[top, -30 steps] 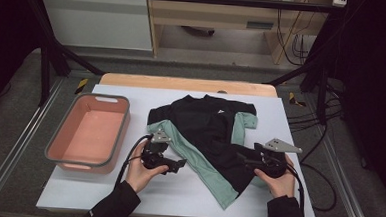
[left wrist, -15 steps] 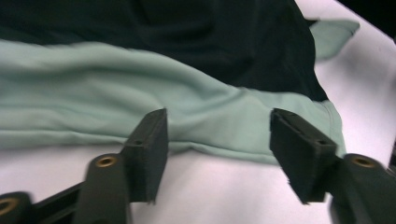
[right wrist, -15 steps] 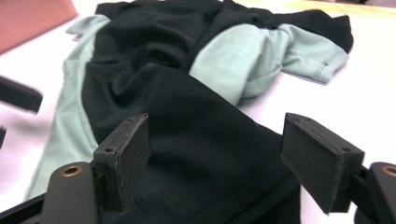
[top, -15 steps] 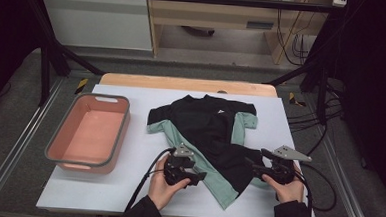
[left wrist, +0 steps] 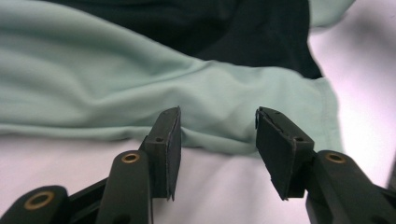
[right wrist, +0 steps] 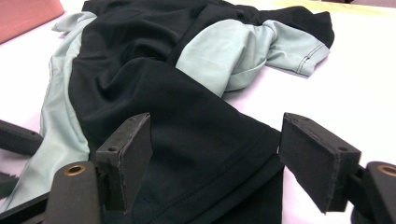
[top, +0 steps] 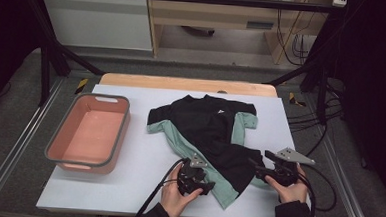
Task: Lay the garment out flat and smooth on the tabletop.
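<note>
Two hems: left gripper (left wrist: 217,140) (closing) at shirt (left wrist: 140,93) edge, bare table (left wrist: 70,158) beside

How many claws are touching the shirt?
0. The left claw sits at the mint-green hem of the black and mint-green fabric shirt, jaws just closing, not yet pinching. The right claw straddles the black hem, open. Contact underneath may be hidden.

White-topped table (top: 127,185) with wooden far edge on grey carpeted floor (top: 20,109), black metal frame (top: 48,66) around it, pale wood cabinet (top: 211,14) and white panel (top: 95,18) behind, black cables (top: 294,43) at right, dim surroundings
</note>
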The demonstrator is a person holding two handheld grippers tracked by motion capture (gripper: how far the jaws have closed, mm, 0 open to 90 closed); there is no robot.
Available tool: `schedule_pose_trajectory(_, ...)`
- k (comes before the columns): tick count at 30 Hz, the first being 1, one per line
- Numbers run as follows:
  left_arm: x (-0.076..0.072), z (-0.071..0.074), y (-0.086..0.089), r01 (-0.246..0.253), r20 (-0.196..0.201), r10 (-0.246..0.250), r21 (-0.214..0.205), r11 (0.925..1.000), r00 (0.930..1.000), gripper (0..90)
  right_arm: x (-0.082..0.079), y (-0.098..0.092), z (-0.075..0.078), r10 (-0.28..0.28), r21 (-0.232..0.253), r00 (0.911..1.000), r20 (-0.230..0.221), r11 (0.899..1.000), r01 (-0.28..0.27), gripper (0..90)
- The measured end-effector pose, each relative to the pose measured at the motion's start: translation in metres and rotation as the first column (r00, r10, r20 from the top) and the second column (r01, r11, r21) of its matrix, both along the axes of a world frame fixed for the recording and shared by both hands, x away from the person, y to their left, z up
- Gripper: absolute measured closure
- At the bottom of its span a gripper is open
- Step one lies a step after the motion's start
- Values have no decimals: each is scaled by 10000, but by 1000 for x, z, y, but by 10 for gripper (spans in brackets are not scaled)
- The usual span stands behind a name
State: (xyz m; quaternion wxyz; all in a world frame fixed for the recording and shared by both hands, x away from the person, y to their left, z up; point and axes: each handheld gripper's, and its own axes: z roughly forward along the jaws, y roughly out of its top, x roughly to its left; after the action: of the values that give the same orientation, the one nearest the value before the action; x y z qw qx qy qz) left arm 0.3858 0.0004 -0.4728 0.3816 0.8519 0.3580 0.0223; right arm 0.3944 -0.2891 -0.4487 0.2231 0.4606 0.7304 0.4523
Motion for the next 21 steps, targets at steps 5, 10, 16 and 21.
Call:
schedule_pose_trajectory(5,-7,0,-12,-83,519,50,645,9979,9986,468,0,0,0,28,43,10000,29,10000,-28,266)
schedule_pose_trajectory(10,-11,0,-14,-369,998,261,1085,9934,9947,606,0,1,0,43,124,10000,34,9999,-43,270)
schedule_pose_trajectory(16,-12,-1,-13,-148,956,48,1043,9944,9954,791,0,2,0,22,117,10000,51,9999,-23,290)
schedule_pose_trajectory(21,-12,0,-7,0,894,-71,791,9969,9960,880,-1,2,1,182,190,9997,137,9996,-185,309)
